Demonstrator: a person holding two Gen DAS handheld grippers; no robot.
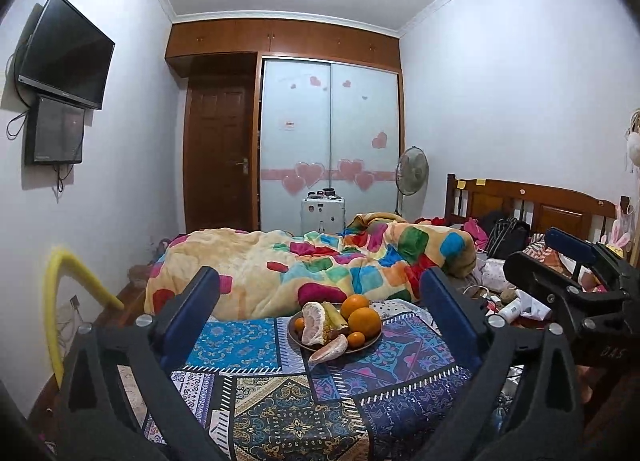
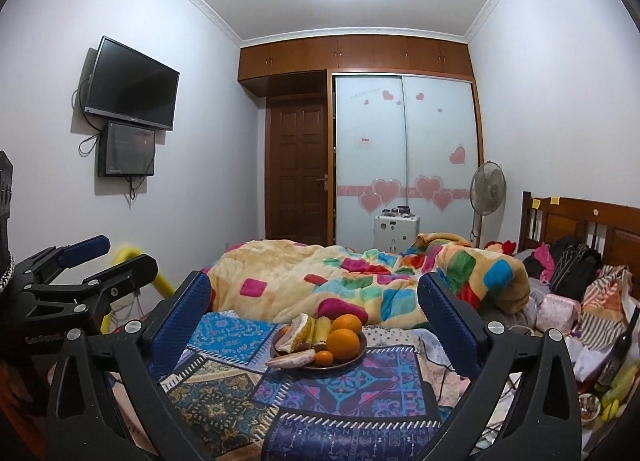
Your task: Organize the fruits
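Left wrist view: black left gripper (image 1: 320, 293) with blue padded fingers (image 1: 192, 309) spread wide, nothing between them, aimed at round dark plate (image 1: 294, 335) on patterned blue patchwork cloth (image 1: 280, 389). Heaped on plate: two large oranges (image 1: 364, 321), small tangerines (image 1: 355, 339), peeled pomelo pieces (image 1: 314, 323), one pale segment (image 1: 330, 349) lying over near rim. Right wrist view: black right gripper (image 2: 314, 301) likewise spread wide and empty, same plate framed between its fingers. Behind plate, rumpled multicoloured blanket (image 1: 320, 257) on wooden bed
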